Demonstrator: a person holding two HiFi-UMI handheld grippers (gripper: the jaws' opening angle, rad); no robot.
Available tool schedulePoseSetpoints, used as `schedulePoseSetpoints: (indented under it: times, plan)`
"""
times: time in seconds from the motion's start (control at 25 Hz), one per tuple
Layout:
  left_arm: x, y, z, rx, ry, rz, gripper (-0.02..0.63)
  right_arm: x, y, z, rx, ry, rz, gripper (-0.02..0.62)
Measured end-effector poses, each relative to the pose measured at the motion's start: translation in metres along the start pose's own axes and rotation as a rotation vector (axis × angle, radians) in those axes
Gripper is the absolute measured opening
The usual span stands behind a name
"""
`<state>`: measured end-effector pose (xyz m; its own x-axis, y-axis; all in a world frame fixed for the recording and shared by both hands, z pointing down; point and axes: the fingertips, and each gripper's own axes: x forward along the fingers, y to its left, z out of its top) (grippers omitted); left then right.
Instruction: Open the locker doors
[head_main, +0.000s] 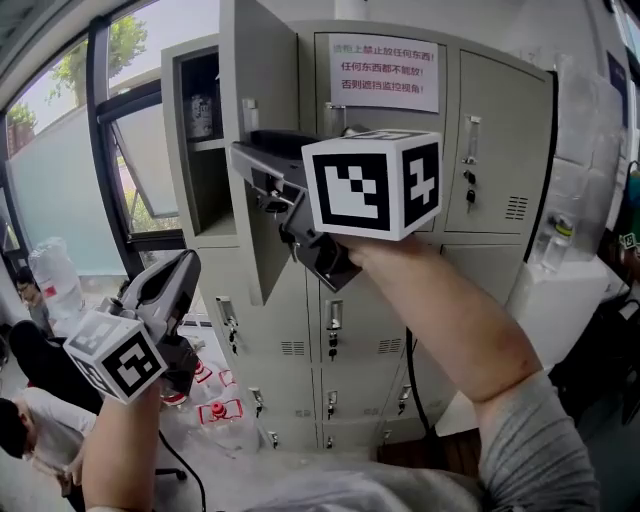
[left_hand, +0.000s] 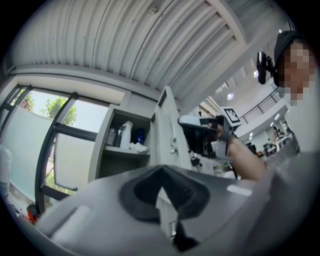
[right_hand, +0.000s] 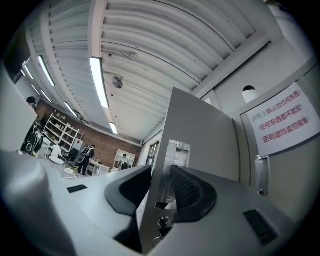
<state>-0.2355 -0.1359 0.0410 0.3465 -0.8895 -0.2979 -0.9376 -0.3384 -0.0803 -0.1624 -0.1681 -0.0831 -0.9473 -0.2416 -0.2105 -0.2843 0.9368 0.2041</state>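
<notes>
The grey locker bank (head_main: 505, 140) has its top-left door (head_main: 258, 80) swung out towards me, and the other doors are closed. My right gripper (head_main: 245, 152) is raised to that door's free edge. In the right gripper view the door (right_hand: 200, 130) and its metal handle (right_hand: 175, 155) stand between the jaws of the right gripper (right_hand: 162, 187), a dark pad against each side. Low at the left, my left gripper (head_main: 185, 265) is away from the lockers with its fingers together. In its own view the left gripper (left_hand: 161, 172) has nothing in it.
The open compartment (head_main: 205, 150) holds a jar and bottles (left_hand: 125, 134). A paper notice (head_main: 383, 72) is taped on the top middle door. A big window (head_main: 140, 170) is left of the lockers. Bottles (head_main: 215, 400) lie on the floor, and a person (head_main: 30, 430) sits at the lower left.
</notes>
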Motion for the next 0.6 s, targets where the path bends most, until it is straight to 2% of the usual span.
schedulePoseSetpoints:
  times: [0.12, 0.32, 0.6]
  plan:
    - [0.007, -0.036, -0.003, -0.01, -0.007, 0.007, 0.005, -0.037, -0.013, 0.005, -0.014, -0.004, 0.003, 0.115]
    - [0.016, -0.083, -0.011, -0.012, -0.003, 0.024, 0.005, -0.082, -0.034, 0.006, -0.056, 0.003, -0.019, 0.075]
    - [0.025, -0.116, -0.016, -0.028, 0.005, 0.057, 0.005, -0.103, -0.044, 0.002, -0.048, 0.008, -0.006, 0.071]
